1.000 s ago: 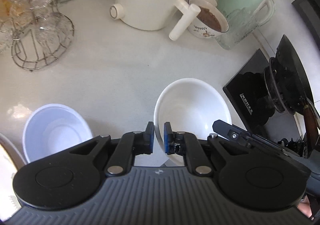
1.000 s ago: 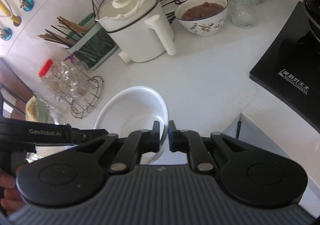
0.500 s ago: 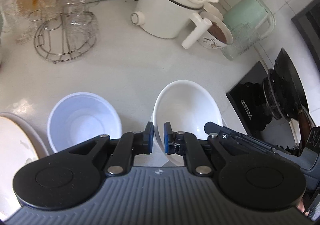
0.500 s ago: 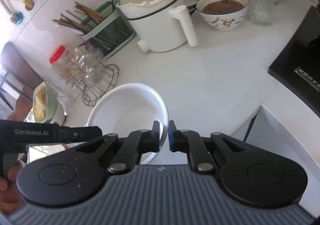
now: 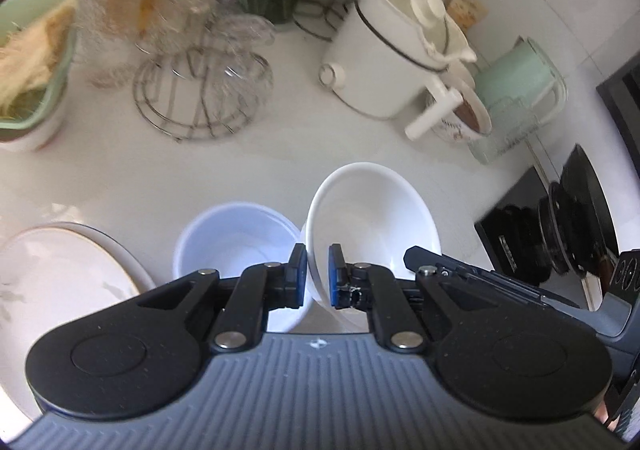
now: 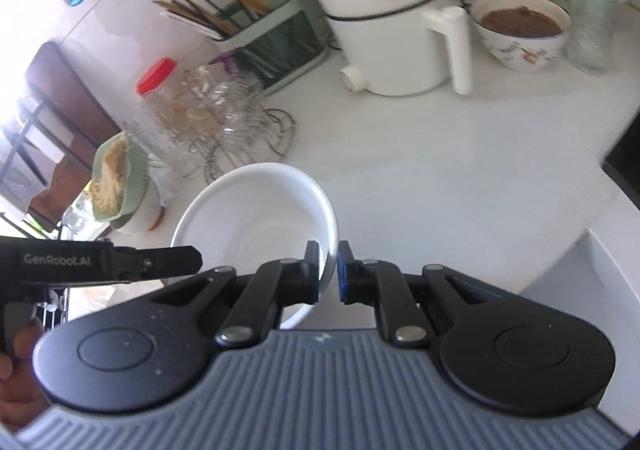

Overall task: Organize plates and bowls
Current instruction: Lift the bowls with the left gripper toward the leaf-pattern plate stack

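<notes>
Both grippers hold one white bowl (image 5: 372, 218) above the white counter. My left gripper (image 5: 318, 282) is shut on its left rim. My right gripper (image 6: 329, 277) is shut on the opposite rim; the bowl also shows in the right wrist view (image 6: 256, 218). A second, bluish-white bowl (image 5: 236, 238) stands on the counter just left of the held bowl, partly under my left fingers. A white plate with a gold rim (image 5: 60, 278) lies at the far left.
A wire rack with glasses (image 5: 200, 90), a white electric pot (image 5: 396, 66), a bowl of brown food (image 6: 520, 30), a mint jug (image 5: 520, 86), a green bowl of noodles (image 5: 28, 62) and a black stove (image 5: 560, 234) surround the spot.
Both grippers have carried the held bowl to the left. The bluish-white bowl now lies right beside it, and the plate and green bowl have come into the left wrist view.
</notes>
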Available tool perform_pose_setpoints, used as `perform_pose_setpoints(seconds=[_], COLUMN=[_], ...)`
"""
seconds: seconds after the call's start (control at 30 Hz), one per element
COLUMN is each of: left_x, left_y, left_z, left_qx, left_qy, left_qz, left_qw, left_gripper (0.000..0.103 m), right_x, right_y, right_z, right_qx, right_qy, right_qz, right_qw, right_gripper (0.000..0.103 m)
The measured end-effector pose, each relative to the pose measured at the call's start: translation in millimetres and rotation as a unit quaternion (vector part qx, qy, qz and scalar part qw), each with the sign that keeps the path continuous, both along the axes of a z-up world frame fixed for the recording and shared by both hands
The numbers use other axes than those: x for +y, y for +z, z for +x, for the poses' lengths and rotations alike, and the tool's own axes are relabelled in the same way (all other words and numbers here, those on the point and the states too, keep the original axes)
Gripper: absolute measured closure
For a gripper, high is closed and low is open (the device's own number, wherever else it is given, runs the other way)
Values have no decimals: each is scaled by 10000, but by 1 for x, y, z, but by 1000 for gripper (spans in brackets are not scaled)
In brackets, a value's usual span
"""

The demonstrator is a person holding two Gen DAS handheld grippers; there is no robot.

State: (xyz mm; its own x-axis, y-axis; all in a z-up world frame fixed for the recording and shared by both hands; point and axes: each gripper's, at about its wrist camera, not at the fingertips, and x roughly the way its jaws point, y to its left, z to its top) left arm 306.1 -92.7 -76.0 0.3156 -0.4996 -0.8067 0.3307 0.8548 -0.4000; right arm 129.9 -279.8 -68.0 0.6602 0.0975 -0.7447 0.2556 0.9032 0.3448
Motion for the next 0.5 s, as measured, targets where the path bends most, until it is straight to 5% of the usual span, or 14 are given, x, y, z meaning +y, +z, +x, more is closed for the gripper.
perform_pose_setpoints(seconds=[0.23, 0.5], left_x=[33, 59], left_y=[3, -19], left_z=[3, 7], left_qx=[-171, 103], left_qy=[433, 868], left_qz=[-34, 123], left_qw=[9989, 9961], left_gripper=[92, 92], right_x=[24, 50], right_y=[3, -14], right_z=[26, 47], right_qx=[-67, 317], right_qy=[482, 977], right_qz=[-96, -176], right_qw=[9988, 9946], right_gripper=[90, 89])
